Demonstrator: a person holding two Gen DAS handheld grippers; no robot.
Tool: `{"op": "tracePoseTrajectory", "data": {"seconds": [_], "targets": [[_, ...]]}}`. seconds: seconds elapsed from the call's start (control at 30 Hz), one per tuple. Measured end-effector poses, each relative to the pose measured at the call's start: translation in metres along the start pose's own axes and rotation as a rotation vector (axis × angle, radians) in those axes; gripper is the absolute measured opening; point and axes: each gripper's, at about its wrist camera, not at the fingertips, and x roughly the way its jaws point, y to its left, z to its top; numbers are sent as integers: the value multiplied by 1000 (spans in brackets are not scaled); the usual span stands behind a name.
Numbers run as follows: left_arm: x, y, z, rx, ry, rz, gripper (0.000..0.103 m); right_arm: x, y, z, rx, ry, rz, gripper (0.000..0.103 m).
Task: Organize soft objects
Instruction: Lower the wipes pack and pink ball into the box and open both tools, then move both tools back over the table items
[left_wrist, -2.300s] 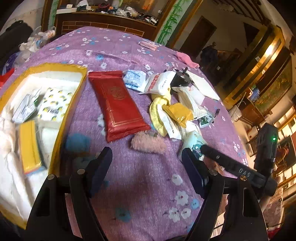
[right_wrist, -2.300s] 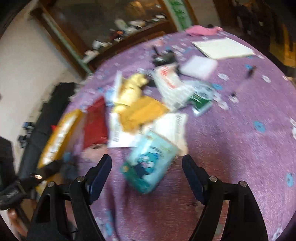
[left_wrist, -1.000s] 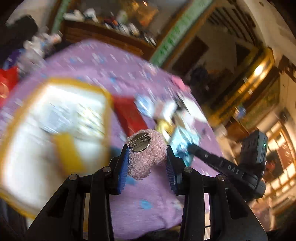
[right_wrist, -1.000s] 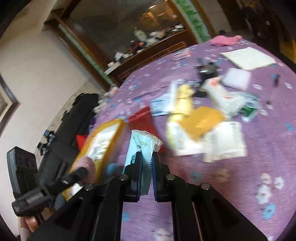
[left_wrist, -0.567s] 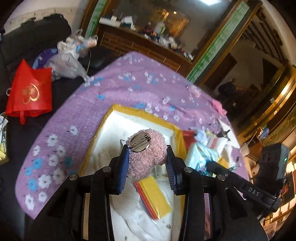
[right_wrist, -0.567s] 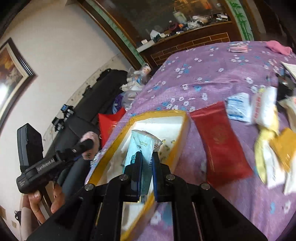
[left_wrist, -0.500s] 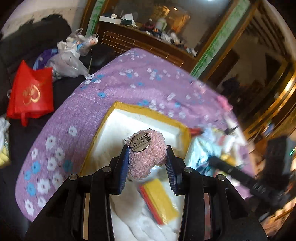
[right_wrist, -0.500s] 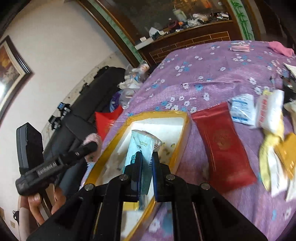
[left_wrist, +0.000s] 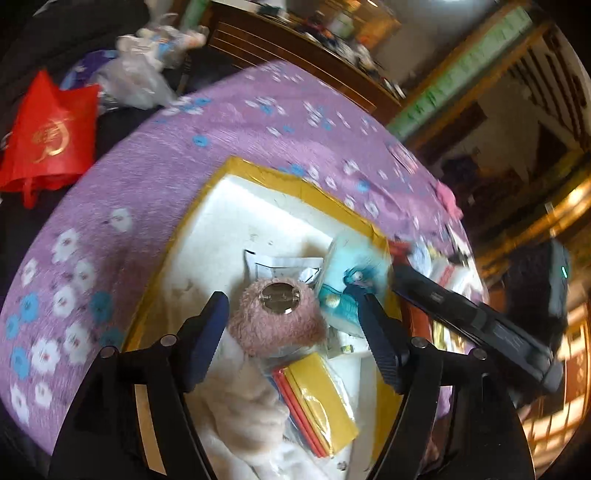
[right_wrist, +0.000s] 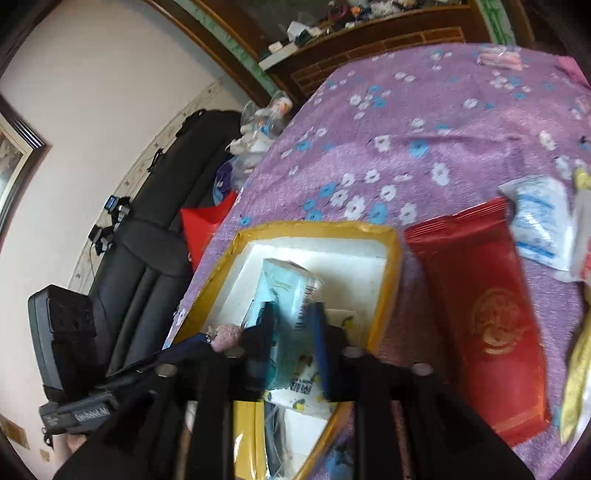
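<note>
My left gripper (left_wrist: 291, 328) is open above the yellow-rimmed white box (left_wrist: 236, 170). The pink plush toy (left_wrist: 279, 319) with a metal pin back lies loose between its fingers, on white fluff in the box. My right gripper (right_wrist: 293, 332) holds a light blue tissue pack (right_wrist: 284, 295) over the same box (right_wrist: 391, 258), its jaws slightly apart but still touching the pack. The pack also shows in the left wrist view (left_wrist: 354, 277). The pink toy shows small in the right wrist view (right_wrist: 225, 336).
The box also holds a yellow packet (left_wrist: 321, 398), a white sachet (left_wrist: 280, 266) and a lemon-print tissue pack (right_wrist: 306, 391). On the purple flowered cloth (right_wrist: 424, 122) lie a red pouch (right_wrist: 484, 314) and a white-blue packet (right_wrist: 539, 221). A red bag (left_wrist: 51, 136) lies off the table's left edge.
My left gripper has opened and dropped the pink toy into the box. My right gripper has lowered the tissue pack into the box and its jaws have spread a little.
</note>
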Motion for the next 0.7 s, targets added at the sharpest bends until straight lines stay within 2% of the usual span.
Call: {"op": "tracePoseTrajectory", "data": {"seconds": [0.03, 0.07, 0.1, 0.17, 0.23, 0.33, 0.4, 0.57, 0.7], "targets": [[-5, -1, -3, -9, -5, 0, 73, -11, 0, -3, 9, -25, -5, 51], [-13, -2, -8, -20, -44, -12, 73, -19, 1, -5, 14, -47, -4, 56], [-20, -3, -13, -24, -86, -11, 73, -34, 4, -11, 3, -72, 3, 56], [-40, -13, -30, 2, -189, 43, 73, -55, 7, -24, -30, -94, 14, 57], [-56, -27, -51, 30, -262, 49, 73, -74, 7, -38, -69, -110, 1, 57], [-68, -57, -84, 99, -314, 77, 77, -105, -4, -66, -104, -137, -20, 57], [-67, -80, -100, 153, -294, 65, 77, -123, -22, -83, -72, -156, -26, 57], [-51, -142, -131, 288, -183, 4, 77, -163, -60, -116, -1, -184, -27, 57], [-40, -174, -141, 313, -84, -33, 77, -190, -79, -126, 41, -195, -23, 58]]}}
